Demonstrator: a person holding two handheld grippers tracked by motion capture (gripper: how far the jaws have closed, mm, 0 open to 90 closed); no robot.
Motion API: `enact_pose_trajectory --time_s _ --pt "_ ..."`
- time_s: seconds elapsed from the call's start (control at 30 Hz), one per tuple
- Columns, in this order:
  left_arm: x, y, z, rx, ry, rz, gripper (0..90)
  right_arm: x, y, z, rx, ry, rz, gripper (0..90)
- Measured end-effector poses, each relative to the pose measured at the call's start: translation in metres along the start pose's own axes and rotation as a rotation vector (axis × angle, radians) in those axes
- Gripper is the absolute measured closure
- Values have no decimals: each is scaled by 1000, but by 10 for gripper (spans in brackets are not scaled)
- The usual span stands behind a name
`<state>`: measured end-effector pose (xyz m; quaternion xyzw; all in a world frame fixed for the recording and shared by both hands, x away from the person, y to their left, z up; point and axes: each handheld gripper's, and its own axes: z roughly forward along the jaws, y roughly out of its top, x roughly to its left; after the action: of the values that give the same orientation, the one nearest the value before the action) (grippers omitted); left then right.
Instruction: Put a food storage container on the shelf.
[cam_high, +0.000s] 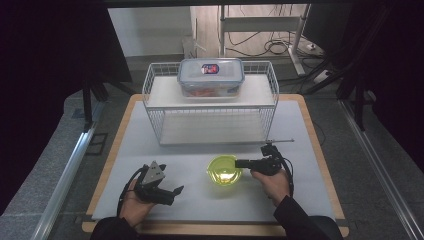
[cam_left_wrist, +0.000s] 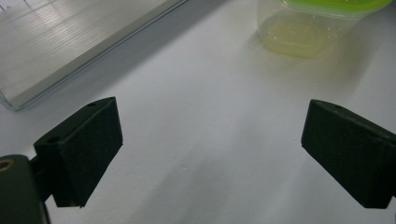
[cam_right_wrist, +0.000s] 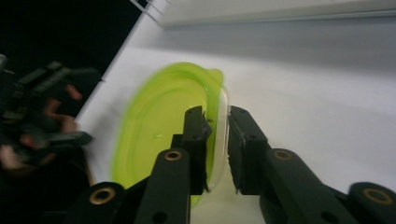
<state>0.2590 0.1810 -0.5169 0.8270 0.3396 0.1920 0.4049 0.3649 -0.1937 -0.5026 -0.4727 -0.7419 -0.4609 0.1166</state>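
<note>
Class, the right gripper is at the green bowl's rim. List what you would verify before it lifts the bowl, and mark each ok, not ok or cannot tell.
1. Right gripper jaws straddle the bowl rim, one inside, one outside: ok.
2. Jaws pressed firmly on the rim: cannot tell; a thin gap may remain.
3. Left gripper open and apart from the bowl: ok.
4. Bowl upright on the table: ok.
5. Bowl apart from the wire rack: ok.
6. Bowl empty: cannot tell; glare hides its bottom.
</note>
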Motion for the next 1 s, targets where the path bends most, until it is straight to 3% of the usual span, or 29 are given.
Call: enact_pose_trajectory --time_s 0.07,0.23,0.3,0.43,0.83,1.0 --pt "0 0 0 -1 0 2 54 -1 -1 0 3 14 5 790" --pt "0 0 0 -6 1 -2 54 7 0 -1 20 14 -35 808" --pt "0 0 0 -8 2 -3 54 10 0 -2 18 37 -35 813" --pt "0 0 -1 -2 4 6 54 16 1 -4 16 20 -63 815" --pt "1 0 0 -2 5 4 54 21 13 -24 -52 70 -29 817" --pt "1 0 0 -3 5 3 54 28 26 -37 -81 81 -44 817"
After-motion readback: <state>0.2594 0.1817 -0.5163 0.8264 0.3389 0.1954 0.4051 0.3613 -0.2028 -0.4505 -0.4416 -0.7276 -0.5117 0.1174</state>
